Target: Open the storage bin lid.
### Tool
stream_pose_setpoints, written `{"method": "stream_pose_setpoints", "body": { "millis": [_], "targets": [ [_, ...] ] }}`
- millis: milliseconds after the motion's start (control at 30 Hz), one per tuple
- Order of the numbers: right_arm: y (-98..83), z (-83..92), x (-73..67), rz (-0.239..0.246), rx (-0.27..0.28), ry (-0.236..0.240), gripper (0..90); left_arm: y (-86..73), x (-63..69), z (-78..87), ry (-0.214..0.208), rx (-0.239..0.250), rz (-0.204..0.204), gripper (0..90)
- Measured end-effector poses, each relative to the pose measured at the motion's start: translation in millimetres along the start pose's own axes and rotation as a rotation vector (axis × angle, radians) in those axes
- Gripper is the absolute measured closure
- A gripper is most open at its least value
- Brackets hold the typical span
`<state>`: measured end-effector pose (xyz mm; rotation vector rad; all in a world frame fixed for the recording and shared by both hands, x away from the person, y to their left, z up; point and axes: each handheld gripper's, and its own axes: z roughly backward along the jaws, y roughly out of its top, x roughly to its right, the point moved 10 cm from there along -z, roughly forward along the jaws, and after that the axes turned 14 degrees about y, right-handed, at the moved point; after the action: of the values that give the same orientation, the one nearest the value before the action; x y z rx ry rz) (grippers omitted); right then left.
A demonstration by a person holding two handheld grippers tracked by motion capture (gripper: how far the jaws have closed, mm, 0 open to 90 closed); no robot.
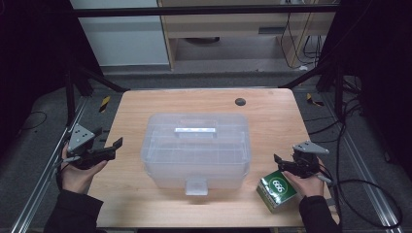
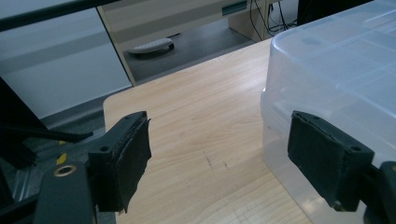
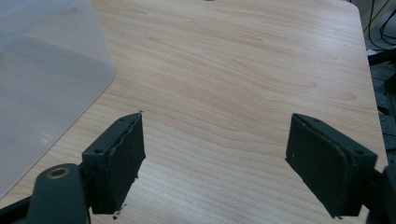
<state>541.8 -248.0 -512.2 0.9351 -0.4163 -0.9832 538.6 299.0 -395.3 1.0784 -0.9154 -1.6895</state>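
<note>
Two grippers: both are standing with jaws apart and holding nothing, one at each side of the counter.
Counter (image 1: 145, 204): light wood grain is carrying everything, with a small dark round cap (image 1: 240, 101) sitting near its far edge.
Storage box (image 1: 196, 145): clear plastic with its lid on is sitting in the middle of the counter, handle on top and front latch (image 1: 196, 186) hanging toward the person, probably placed centrally so both hands are reaching it equally.
Left gripper (image 1: 111, 148): it is hovering near the counter's left edge, level with the box and apart from it; in the left gripper view its pads (image 2: 133, 154) are standing wide over bare wood, with the box wall just beyond the right-hand one, touching nothing.
Right gripper (image 1: 284, 165): it is hanging near the counter's right front corner, jaws parted over bare wood in the right gripper view, with the box corner (image 3: 46, 70) off to the side.
Green carton (image 1: 277, 190): small, marked with white numerals, it is lying tilted at the front right, just beside the right gripper and apparently untouched; likely waiting to go into the box.
Room: dark frame rails are flanking the counter, a grey floor, pale cabinets and loose cables are lying behind.
</note>
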Motion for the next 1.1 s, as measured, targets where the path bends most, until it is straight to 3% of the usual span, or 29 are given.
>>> {"method": "stream_pose_setpoints", "body": {
  "millis": [467,1100],
  "targets": [
    [-1.7,0.3,-1.1,0.008,-0.009,0.002,19.6,31.2,24.7,-0.9,-0.020,0.028,-0.147,20.0],
    [-2.3,-0.7,-0.8,0.012,-0.017,0.004,19.5,61.4,41.6,9.4,-0.032,0.054,-0.271,22.2]
  ]
}}
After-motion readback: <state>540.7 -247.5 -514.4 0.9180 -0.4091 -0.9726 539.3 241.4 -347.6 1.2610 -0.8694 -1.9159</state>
